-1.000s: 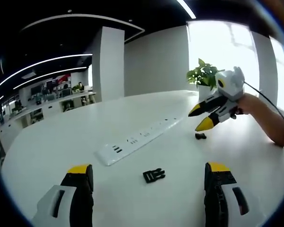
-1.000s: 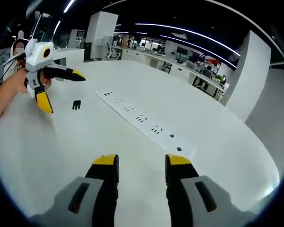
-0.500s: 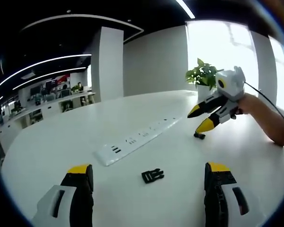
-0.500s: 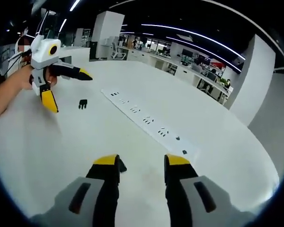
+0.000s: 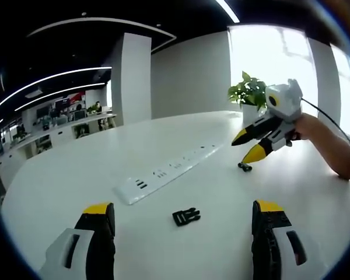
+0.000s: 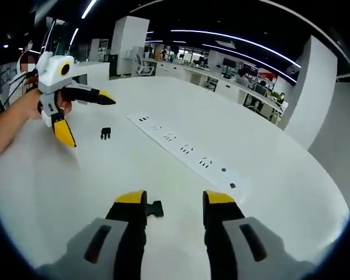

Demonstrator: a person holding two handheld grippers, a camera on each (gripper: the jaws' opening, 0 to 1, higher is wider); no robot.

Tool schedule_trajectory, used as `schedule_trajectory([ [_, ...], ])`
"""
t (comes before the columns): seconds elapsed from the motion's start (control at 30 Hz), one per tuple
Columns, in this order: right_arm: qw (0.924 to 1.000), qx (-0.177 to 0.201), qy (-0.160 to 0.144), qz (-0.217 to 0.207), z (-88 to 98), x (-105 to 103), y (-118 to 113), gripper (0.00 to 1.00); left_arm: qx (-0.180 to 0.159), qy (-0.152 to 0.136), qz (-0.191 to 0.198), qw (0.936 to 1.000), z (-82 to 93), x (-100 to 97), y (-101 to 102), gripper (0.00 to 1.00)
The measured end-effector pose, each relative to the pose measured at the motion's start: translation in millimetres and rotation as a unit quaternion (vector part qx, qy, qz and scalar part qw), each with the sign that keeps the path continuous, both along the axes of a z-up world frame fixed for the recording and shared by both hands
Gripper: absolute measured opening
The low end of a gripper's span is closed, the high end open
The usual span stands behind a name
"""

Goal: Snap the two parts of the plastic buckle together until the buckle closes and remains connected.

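Left gripper [image 5: 184,224] spread wide at lower frame in the left gripper view, pronged buckle half [image 5: 186,216] lying between its jaws on the white worktop [image 5: 64,175]. Beyond it, power strip [image 5: 169,171] at centre. Right gripper [image 5: 249,146] at upper right, jaws apart, lower tip just above the other buckle half [image 5: 244,167]; potted plant [image 5: 249,93] behind.

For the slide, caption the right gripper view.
Right gripper, jaws open, nears one buckle half; the other half lies by the left gripper.
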State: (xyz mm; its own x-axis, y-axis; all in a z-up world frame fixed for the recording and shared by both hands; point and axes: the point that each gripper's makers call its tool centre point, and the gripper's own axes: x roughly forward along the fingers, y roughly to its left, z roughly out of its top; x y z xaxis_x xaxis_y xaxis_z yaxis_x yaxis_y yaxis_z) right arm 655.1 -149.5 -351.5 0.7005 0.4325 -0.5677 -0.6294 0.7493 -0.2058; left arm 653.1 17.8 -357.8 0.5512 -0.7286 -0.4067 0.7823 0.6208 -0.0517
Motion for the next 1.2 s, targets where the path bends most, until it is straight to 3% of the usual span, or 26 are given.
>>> schedule_trajectory([
  [0.13,0.9995,-0.030,0.001,0.010,-5.6,-4,10,0.52,0.001,0.000,0.000,1.0000,-0.6,-0.6,0,0.99],
  [1.2,0.9989,-0.040,0.021,-0.011,-17.1,0,-14,0.45,-0.003,0.001,0.003,1.0000,-0.5,3.8,2,0.99],
])
